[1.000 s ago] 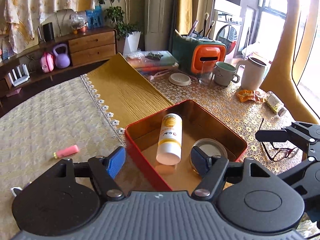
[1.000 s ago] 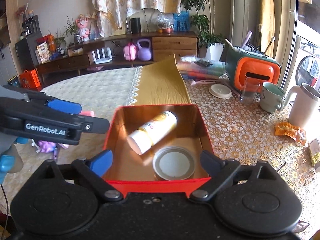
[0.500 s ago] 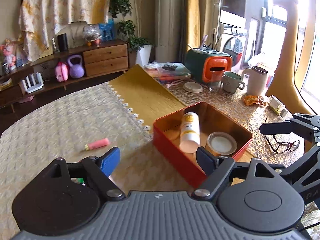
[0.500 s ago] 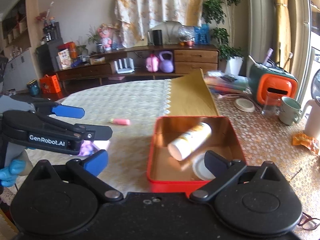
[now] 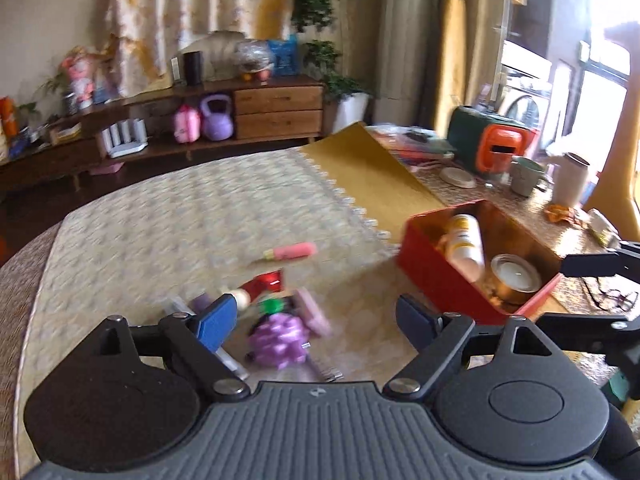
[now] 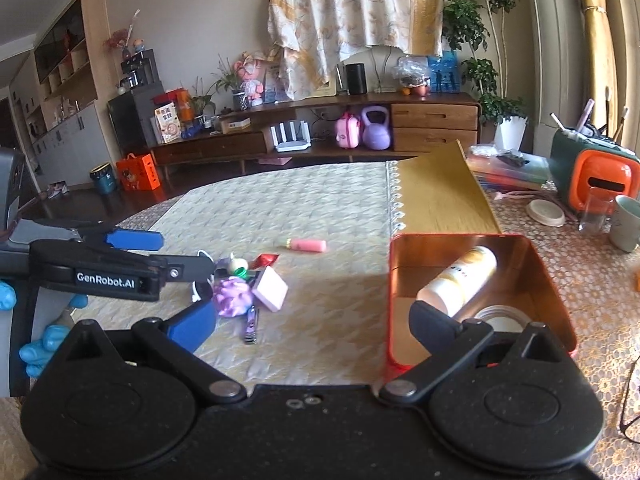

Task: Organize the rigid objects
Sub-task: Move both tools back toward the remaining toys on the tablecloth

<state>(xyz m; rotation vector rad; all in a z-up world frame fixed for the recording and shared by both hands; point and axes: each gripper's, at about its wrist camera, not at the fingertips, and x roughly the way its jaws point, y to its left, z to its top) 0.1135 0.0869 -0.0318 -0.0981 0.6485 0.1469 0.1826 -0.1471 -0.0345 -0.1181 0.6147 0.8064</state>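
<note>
Take the red tin as your landmark on the table. Inside it a white bottle with a yellow label lies on its side, and a round lidded jar sits beside the bottle toward the tin's near end.

Your left gripper has its blue-padded fingers spread apart, and they have just been opening wider, with nothing pressed between them. It hangs over the cluster of small things left of the tin: a purple bumpy toy, a pink flat block touching it, a purple nail clipper just below the toy, a red foil packet and a small green cap. Seen from the left wrist the cluster is blurred, so you cannot tell whether either pad touches anything.

Your right gripper also stands wide open and empty; its jaws have just finished opening. Its dark right finger sits in front of the tin's near left corner, its blue left finger just beside the purple toy.

A pink tube lies alone, farther out than the cluster and left of the tin. Eyeglasses lie to the right of the tin.
</note>
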